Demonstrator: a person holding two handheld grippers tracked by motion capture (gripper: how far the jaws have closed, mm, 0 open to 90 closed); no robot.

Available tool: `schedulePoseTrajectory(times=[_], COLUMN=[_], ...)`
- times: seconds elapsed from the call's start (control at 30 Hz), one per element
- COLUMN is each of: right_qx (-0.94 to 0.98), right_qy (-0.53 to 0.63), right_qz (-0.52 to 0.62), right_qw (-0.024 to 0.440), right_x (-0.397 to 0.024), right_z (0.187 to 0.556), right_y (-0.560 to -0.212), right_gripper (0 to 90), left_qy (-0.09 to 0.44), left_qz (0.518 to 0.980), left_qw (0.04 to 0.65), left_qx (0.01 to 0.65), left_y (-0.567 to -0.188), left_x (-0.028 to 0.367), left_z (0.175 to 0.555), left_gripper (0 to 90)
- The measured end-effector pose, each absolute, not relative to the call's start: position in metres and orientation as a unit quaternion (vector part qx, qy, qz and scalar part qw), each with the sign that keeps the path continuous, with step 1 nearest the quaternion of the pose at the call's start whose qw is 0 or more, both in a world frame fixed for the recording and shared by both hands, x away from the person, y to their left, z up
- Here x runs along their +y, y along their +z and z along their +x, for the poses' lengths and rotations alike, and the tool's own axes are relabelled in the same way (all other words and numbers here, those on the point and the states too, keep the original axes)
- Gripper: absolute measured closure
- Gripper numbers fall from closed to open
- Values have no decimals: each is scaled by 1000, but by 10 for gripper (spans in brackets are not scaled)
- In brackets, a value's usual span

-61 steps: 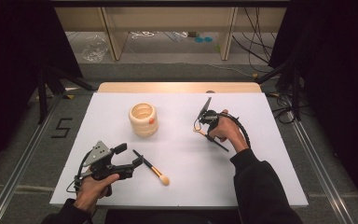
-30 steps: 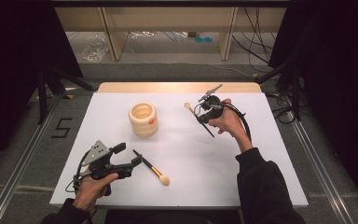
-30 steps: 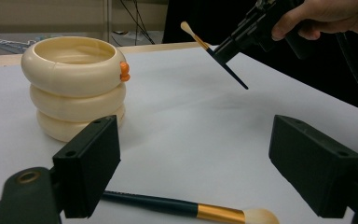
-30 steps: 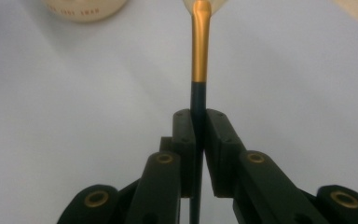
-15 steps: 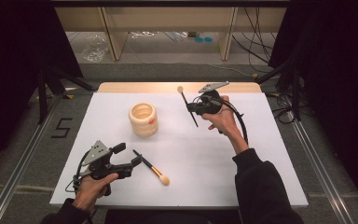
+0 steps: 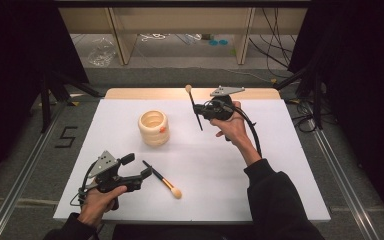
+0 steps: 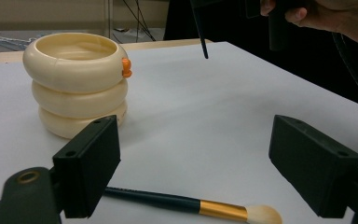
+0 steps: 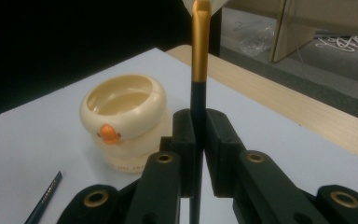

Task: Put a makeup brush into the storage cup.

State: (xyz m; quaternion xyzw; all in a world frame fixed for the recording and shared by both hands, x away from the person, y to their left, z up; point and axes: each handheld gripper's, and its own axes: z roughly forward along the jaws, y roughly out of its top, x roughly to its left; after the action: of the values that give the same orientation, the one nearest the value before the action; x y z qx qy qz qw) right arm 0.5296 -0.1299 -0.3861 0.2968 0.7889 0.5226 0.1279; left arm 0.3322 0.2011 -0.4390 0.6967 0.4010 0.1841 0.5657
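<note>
A cream holder [image 6: 153, 127] made of stacked rings, with an orange knob, stands on the white table [image 6: 280, 165] left of centre. My right gripper [image 6: 202, 111] is raised to its right, shut on the dark handle of a makeup brush [image 6: 195, 107]. The brush is nearly upright with its bristle head up. In the right gripper view the pads clamp the brush [image 8: 199, 60] beside the holder [image 8: 123, 119]. A second brush [image 6: 162, 180] lies flat near the front. My left gripper [image 6: 137, 166] is open just left of its handle. In the left gripper view that brush [image 7: 186, 204] lies between the jaws, untouched.
A wooden strip [image 6: 180, 93] runs along the table's back edge. Beyond it are shelf legs and cables on the floor. Black stands and metal rails flank the table on both sides. The person's right forearm [image 6: 275, 200] crosses the table's front right.
The right gripper has lifted its brush away from the table and swung it toward the back and left. The bristle head has turned upward. The left gripper and the lying brush have kept still.
</note>
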Motion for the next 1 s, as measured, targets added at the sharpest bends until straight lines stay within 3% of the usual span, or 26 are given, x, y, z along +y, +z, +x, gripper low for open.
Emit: schedulePoseTrajectory(times=[1.0], right_qx=[744], right_qy=[595], right_qz=[288], right_qw=[103], right_x=[-88], right_z=[532], right_y=[-379], right_gripper=[831], left_qy=[186], left_qz=[696], left_qw=[566], left_qx=[401], left_y=[-440], left_x=[201], left_z=[334], left_gripper=[162])
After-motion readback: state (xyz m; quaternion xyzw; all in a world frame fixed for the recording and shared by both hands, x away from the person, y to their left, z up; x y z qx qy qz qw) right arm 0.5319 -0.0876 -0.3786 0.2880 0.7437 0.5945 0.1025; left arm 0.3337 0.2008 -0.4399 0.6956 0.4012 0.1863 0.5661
